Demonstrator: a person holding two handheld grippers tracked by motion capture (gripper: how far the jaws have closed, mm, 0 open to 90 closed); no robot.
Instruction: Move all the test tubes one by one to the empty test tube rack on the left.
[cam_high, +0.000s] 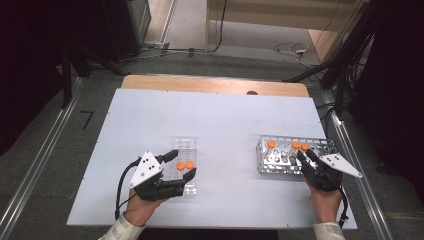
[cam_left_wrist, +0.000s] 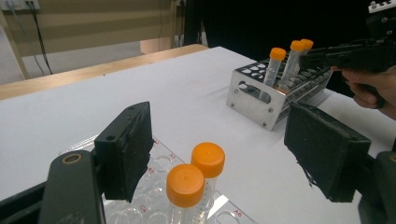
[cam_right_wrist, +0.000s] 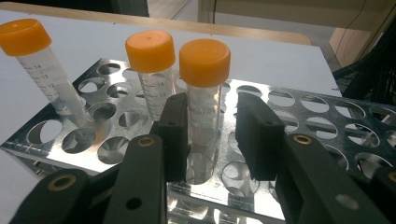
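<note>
Orange-capped tube (cam_right_wrist: 204, 100) sits between right gripper (cam_right_wrist: 211, 128) jaws, not yet pinched; light, slick plastic. Grip mid-barrel below cap; left gripper (cam_left_wrist: 224, 154) jaws spread.

1. The white table (cam_high: 215, 135) is evenly and brightly lit from above; the surroundings fall into near black.
2. Shadows on it are faint and soft.
3. The metal rack (cam_right_wrist: 299, 116) throws bright glare from its holes.
4. The high view is soft and grainy.
5. The near black jaws in both gripper views are slightly blurred.
</note>
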